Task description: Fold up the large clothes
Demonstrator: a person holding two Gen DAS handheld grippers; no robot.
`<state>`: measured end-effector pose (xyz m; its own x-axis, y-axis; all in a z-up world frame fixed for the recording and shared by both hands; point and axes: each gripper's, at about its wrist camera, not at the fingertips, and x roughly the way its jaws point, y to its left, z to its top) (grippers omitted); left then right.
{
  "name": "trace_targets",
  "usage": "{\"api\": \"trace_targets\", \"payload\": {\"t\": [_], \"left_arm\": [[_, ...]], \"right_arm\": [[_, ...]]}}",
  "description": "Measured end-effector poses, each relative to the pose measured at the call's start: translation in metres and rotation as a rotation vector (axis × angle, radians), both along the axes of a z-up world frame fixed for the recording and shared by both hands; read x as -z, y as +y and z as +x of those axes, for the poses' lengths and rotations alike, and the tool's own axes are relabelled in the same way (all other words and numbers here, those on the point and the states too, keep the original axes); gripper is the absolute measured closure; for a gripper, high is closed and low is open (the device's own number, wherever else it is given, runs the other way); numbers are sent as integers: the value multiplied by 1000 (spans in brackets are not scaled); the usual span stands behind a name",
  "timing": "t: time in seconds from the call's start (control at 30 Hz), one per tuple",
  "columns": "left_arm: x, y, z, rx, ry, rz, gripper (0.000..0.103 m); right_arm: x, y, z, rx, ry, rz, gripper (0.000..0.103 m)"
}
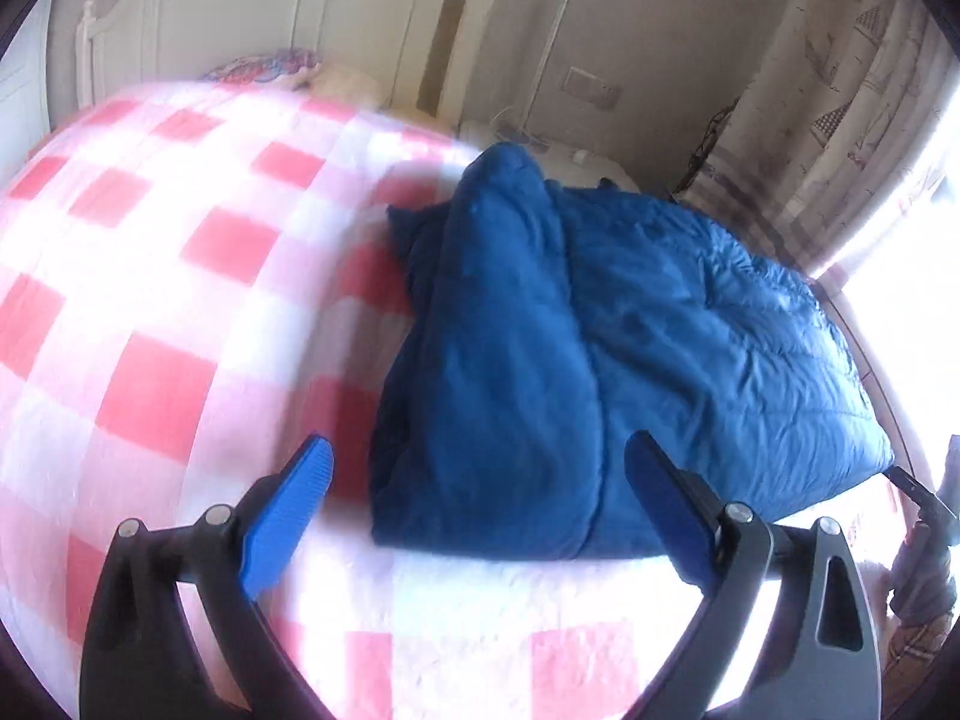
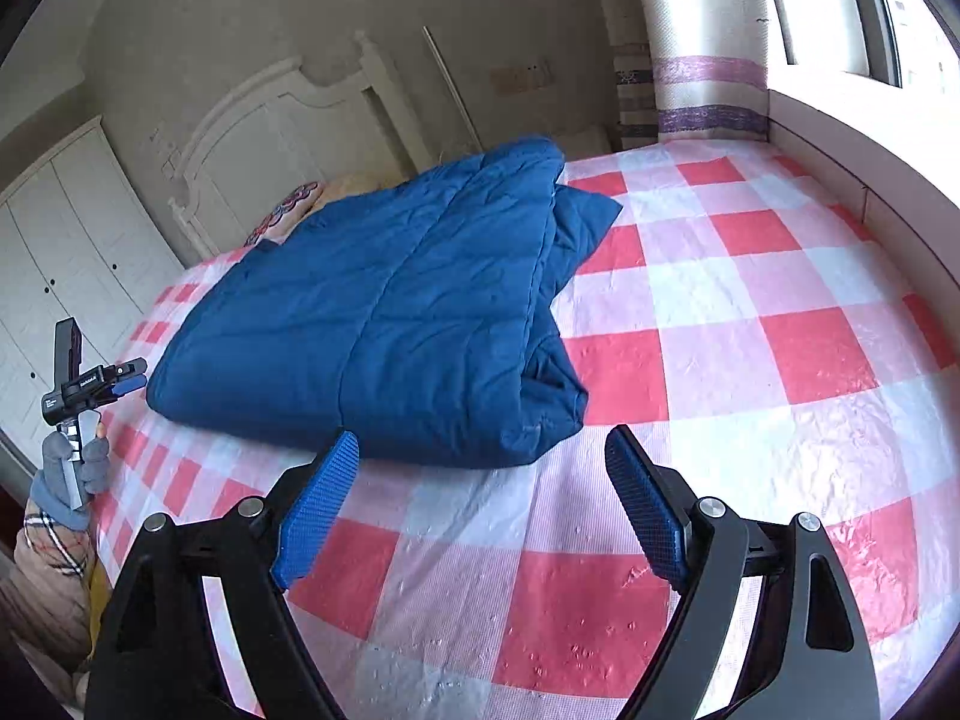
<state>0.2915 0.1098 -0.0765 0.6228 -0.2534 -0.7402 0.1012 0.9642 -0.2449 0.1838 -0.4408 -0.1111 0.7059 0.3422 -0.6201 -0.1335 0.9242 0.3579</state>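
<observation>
A large blue quilted garment (image 1: pixel 600 348) lies folded in a thick rectangle on the red-and-white checked bed cover (image 1: pixel 150 300). It also shows in the right wrist view (image 2: pixel 384 312), with loose layers bunched at its right edge. My left gripper (image 1: pixel 480 456) is open and empty, just short of the garment's near edge. My right gripper (image 2: pixel 480 444) is open and empty, at the garment's near right corner. The left gripper (image 2: pixel 129 378) also appears far left in the right wrist view, held by a gloved hand.
A white headboard (image 2: pixel 288 120) and a patterned pillow (image 2: pixel 288 210) are at the bed's far end. A white wardrobe (image 2: pixel 66 240) stands to the left. A curtain (image 2: pixel 708 42) and window ledge (image 2: pixel 840 138) run along the right side.
</observation>
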Motion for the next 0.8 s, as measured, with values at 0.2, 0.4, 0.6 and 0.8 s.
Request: {"api": "trace_targets", "payload": {"t": [0.2, 0.4, 0.6, 0.8], "left_arm": [[26, 7, 11, 22, 45, -177, 7], [31, -5, 12, 73, 35, -165, 39], [22, -11, -8, 65, 13, -211, 71], [15, 15, -71, 97, 37, -235, 73]], "right_arm": [[1, 10, 24, -15, 21, 2, 26], [1, 12, 17, -13, -11, -11, 61], [-4, 5, 5, 42, -48, 41, 86], [-20, 7, -56, 21, -77, 83, 88]]}}
